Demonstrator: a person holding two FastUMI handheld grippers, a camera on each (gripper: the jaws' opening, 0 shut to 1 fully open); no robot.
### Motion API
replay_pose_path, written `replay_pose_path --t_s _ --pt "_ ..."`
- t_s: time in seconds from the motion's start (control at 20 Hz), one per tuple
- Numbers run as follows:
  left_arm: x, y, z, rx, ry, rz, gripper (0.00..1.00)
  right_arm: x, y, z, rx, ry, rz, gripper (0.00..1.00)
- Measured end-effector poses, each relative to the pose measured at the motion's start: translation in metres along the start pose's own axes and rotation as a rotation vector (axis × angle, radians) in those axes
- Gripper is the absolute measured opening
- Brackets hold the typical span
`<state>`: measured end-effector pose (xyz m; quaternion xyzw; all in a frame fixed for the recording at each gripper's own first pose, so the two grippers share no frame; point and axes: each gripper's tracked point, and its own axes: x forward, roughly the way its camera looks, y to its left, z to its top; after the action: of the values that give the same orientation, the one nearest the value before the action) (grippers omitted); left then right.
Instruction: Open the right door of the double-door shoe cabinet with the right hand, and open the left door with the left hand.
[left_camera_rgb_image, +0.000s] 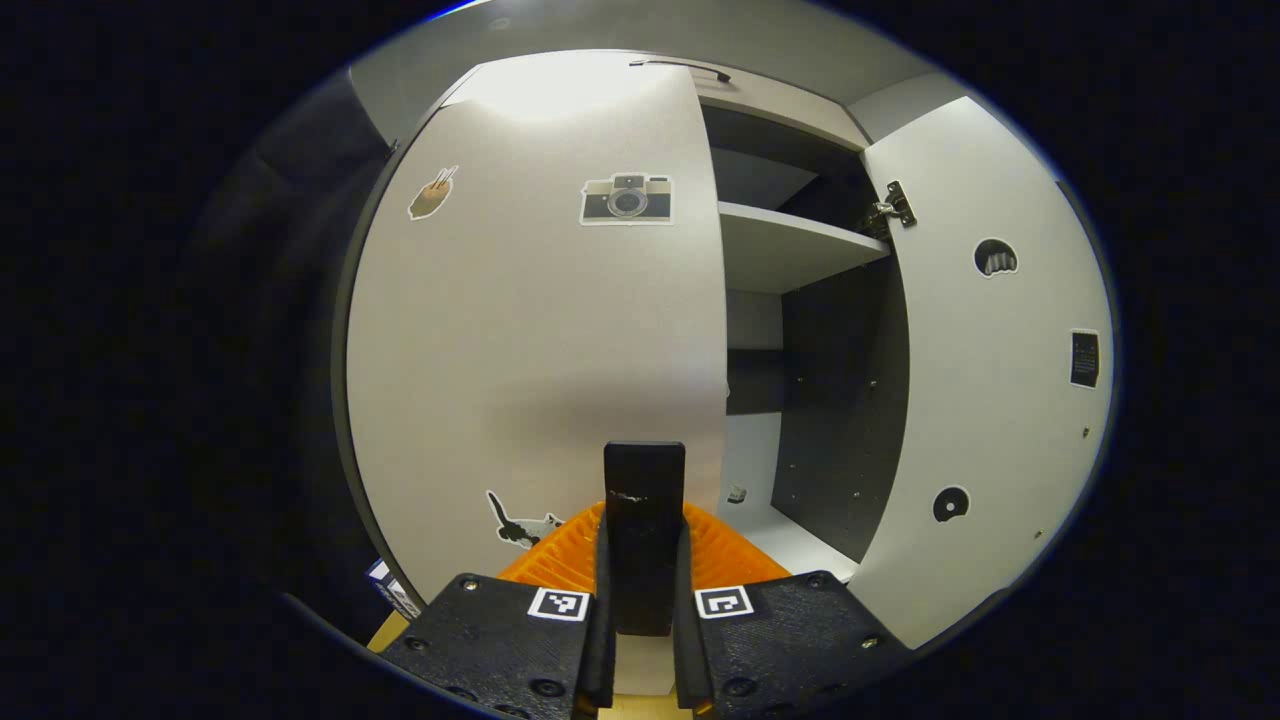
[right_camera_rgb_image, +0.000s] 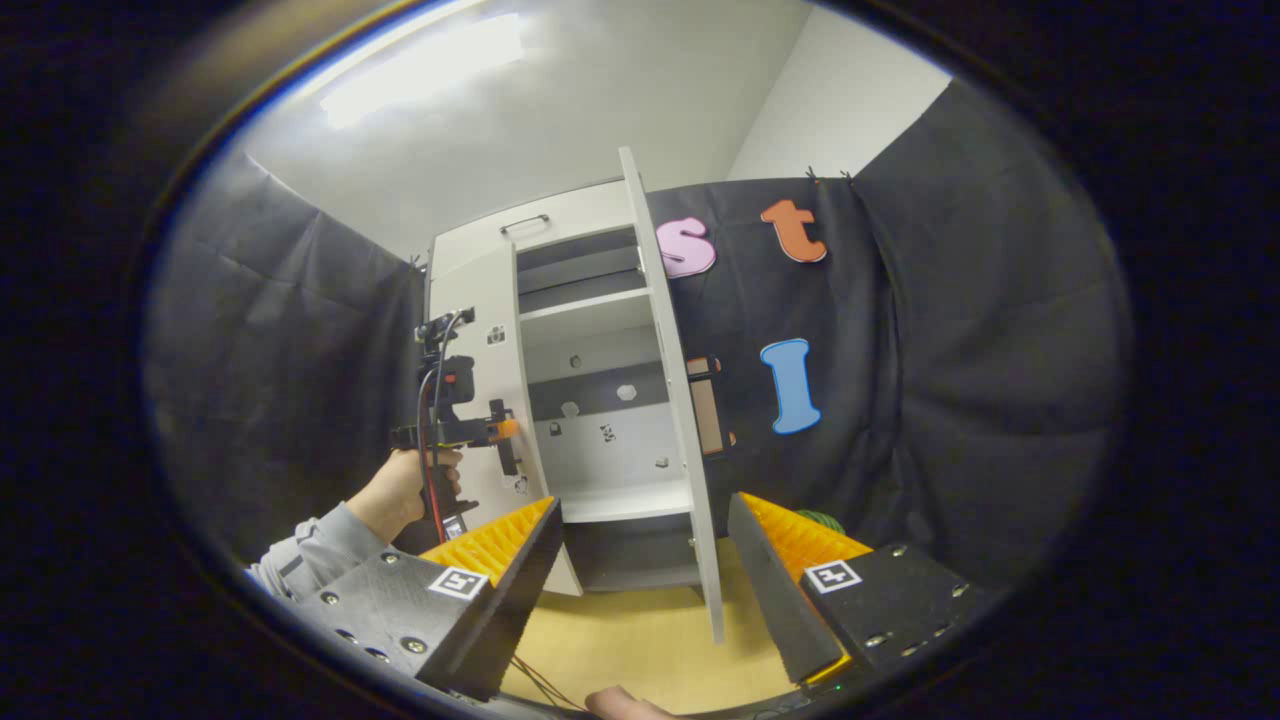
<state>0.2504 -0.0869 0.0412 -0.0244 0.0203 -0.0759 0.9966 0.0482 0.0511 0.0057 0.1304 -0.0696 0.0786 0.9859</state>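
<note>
The white shoe cabinet (right_camera_rgb_image: 600, 300) stands against the booth wall. Its left door (left_camera_rgb_image: 530, 330), with stickers on it, faces me close up and looks slightly ajar. My left gripper (left_camera_rgb_image: 645, 530) is shut on that door's black vertical handle (left_camera_rgb_image: 645, 480). From the right gripper view, the left gripper (right_camera_rgb_image: 505, 435) shows at the left door (right_camera_rgb_image: 495, 370), held by a hand (right_camera_rgb_image: 405, 490). The right door (left_camera_rgb_image: 1000, 400) is swung wide open and appears edge-on (right_camera_rgb_image: 680, 400). My right gripper (right_camera_rgb_image: 642, 505) hangs open in front of the cabinet, apart from it, with nothing between its fingers.
Inside the open right half are a white shelf (left_camera_rgb_image: 790, 245), a dark side wall and a white bottom board (right_camera_rgb_image: 625, 500). A hinge (left_camera_rgb_image: 895, 208) sits near the open door's top. The wooden floor (right_camera_rgb_image: 640, 640) lies in front. Black cloth wall surrounds the cabinet.
</note>
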Motion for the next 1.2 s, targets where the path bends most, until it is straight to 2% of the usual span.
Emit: replay_pose_path --t_s 0.35,0.6,0.65,0.7,0.75,0.8,0.9,0.95,1.05,1.1,1.2 --pt "-0.048 0.013 -0.001 0.031 0.013 -0.004 0.24 -0.013 0.007 -0.002 -0.08 0.02 -0.073 0.99" --pt "-0.078 0.029 0.0 0.029 0.018 -0.023 0.24 -0.031 0.026 0.002 -0.164 0.008 -0.063 0.99" --pt "-0.084 0.032 0.0 0.026 0.02 -0.026 0.24 -0.033 0.03 0.004 -0.165 -0.001 -0.056 0.95" --pt "-0.09 0.036 0.0 0.023 0.022 -0.029 0.24 -0.037 0.035 0.004 -0.172 -0.005 -0.054 0.99" --pt "-0.096 0.039 0.0 0.023 0.022 -0.03 0.24 -0.042 0.04 0.002 -0.19 -0.005 -0.057 0.95" --pt "-0.102 0.045 0.0 0.022 0.018 -0.029 0.24 -0.044 0.041 0.001 -0.209 -0.007 -0.067 1.0" --pt "-0.116 0.057 0.001 0.026 0.009 -0.018 0.24 -0.044 0.046 -0.001 -0.226 -0.01 -0.08 0.95" --pt "-0.123 0.064 0.0 0.035 0.006 -0.012 0.24 -0.042 0.051 -0.005 -0.228 -0.003 -0.077 0.99" --pt "-0.136 0.081 0.0 0.042 -0.003 -0.002 0.24 -0.038 0.056 -0.01 -0.223 0.003 -0.068 0.99" --pt "-0.14 0.088 0.003 0.028 -0.005 0.002 0.22 -0.037 0.059 -0.01 -0.222 0.001 -0.064 0.95" --pt "-0.147 0.097 0.002 0.011 0.008 0.002 0.18 -0.036 0.064 -0.011 -0.223 -0.003 -0.06 0.95"
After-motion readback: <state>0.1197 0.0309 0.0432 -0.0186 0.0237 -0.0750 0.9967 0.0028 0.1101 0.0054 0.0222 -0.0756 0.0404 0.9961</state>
